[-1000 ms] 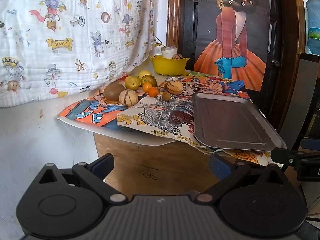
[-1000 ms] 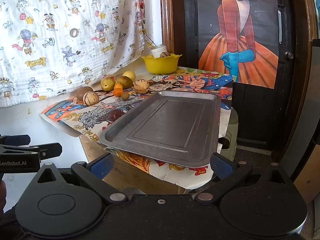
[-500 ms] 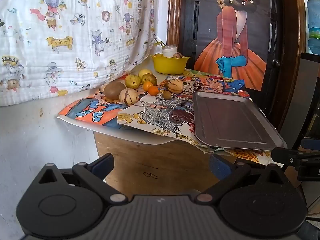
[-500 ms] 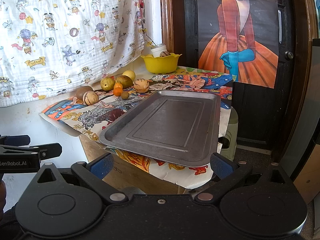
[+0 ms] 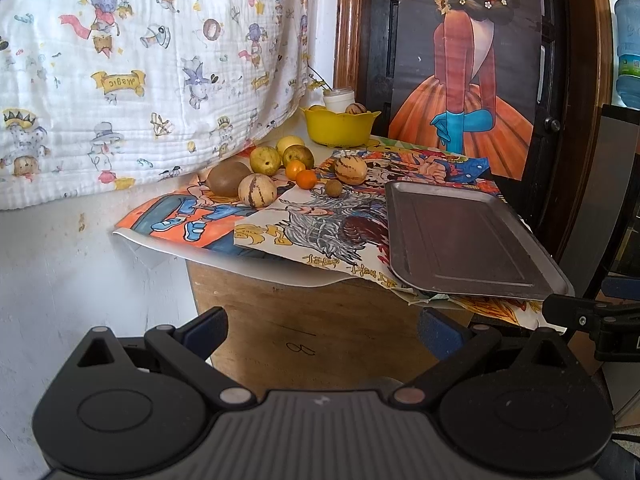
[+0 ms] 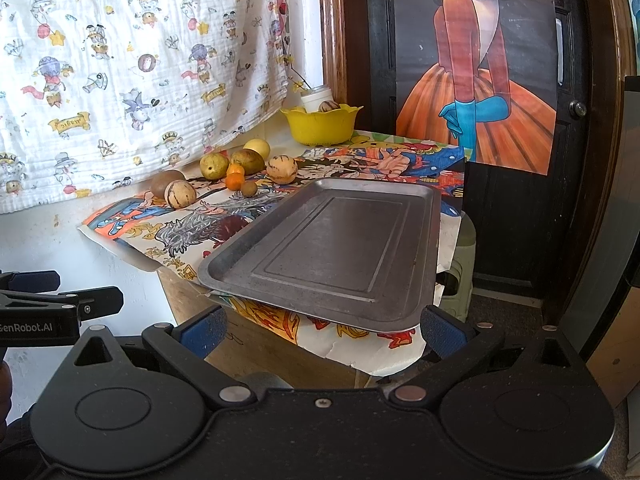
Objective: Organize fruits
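Both grippers [image 5: 324,328] [image 6: 323,326] level, jaws wide, empty.

The wooden tabletop [image 5: 280,320] is draped in cartoon posters [image 5: 304,232]. On them sit loose fruits [image 5: 257,190], a yellow bowl [image 5: 338,128] and a metal tray [image 5: 464,240].

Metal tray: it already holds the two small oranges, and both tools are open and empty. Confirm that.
Not quite. The metal tray holds nothing; the right wrist view shows the two small oranges on the printed cloth among the other fruit. Both the left tool and right tool are open and empty.
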